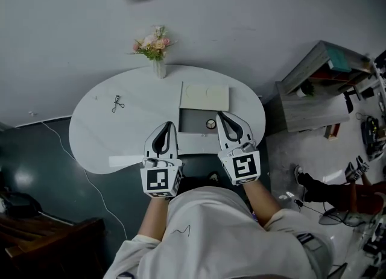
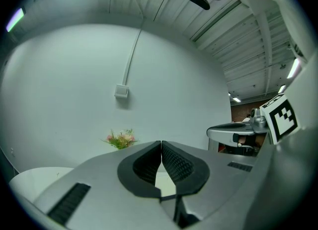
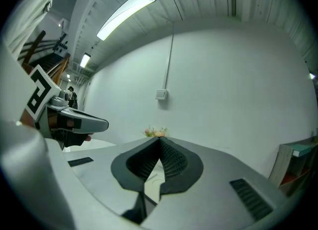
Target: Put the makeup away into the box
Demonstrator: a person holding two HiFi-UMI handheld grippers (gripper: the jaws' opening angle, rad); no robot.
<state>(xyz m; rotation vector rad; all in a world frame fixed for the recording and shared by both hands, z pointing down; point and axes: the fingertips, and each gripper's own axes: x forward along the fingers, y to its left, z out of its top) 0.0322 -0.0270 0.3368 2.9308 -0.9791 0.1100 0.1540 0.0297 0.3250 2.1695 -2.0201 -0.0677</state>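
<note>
On the white table [image 1: 96, 133] an open box [image 1: 192, 121] shows a grey inside, its cream lid [image 1: 205, 97] folded back behind it. A small round makeup item [image 1: 210, 124] lies in the box. Far left on the table lies a dark eyelash curler [image 1: 117, 103]. My left gripper [image 1: 170, 125] hovers level just left of the box, shut and empty [image 2: 161, 143]. Over the box's right end my right gripper [image 1: 221, 115] is also shut with nothing between its pads [image 3: 160, 139]. Each gripper view shows the other gripper beside it.
A vase of pink flowers [image 1: 158, 55] stands at the table's far edge by the wall. A grey shelf unit [image 1: 319, 85] stands to the right of the table. A white cable [image 1: 66, 157] runs over the dark floor at left, near dark wooden furniture [image 1: 54, 241].
</note>
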